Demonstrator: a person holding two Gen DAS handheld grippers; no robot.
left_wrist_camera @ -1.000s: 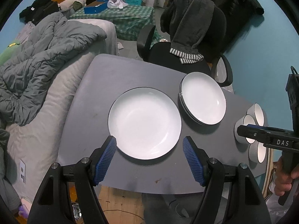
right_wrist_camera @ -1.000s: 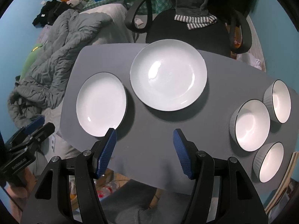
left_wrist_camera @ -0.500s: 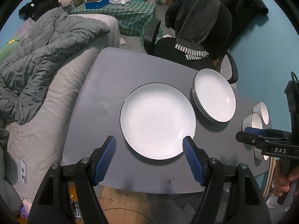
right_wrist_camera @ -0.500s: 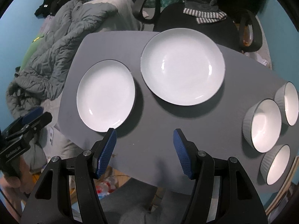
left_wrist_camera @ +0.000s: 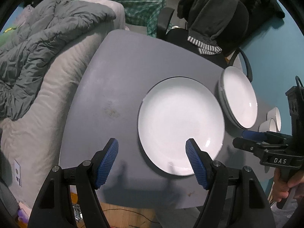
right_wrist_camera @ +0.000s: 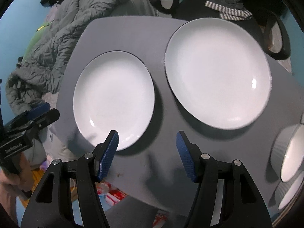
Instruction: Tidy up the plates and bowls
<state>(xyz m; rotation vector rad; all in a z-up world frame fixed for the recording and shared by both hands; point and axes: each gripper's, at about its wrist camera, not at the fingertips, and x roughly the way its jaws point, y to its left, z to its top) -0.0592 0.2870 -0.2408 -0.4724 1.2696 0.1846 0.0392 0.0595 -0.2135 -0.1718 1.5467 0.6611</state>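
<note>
On the grey table [left_wrist_camera: 117, 72] lies a single white plate [left_wrist_camera: 181, 125] [right_wrist_camera: 114, 98]. To its right is a low stack of white plates [left_wrist_camera: 239, 98] [right_wrist_camera: 216, 72], and beyond that stand three white ribbed bowls [right_wrist_camera: 290, 152] [left_wrist_camera: 273, 117]. My left gripper [left_wrist_camera: 152, 142] [right_wrist_camera: 43, 112] hangs open above the table's near edge, its right finger over the single plate's near rim, nothing between the pads. My right gripper [right_wrist_camera: 146, 134] [left_wrist_camera: 245, 139] is open too, above the bare strip in front of the gap between plate and stack, and holds nothing.
A bed with a rumpled grey duvet [left_wrist_camera: 43, 43] runs along the table's left side. An office chair draped with dark clothes [left_wrist_camera: 212, 19] stands behind the table. A teal wall closes the right. Wood floor and clutter [right_wrist_camera: 114, 191] show below the near edge.
Both grippers have come down toward the table, so plates and bowls fill more of each view. The single plate has slid rightward in the left wrist view. Neither gripper's opening has changed.
</note>
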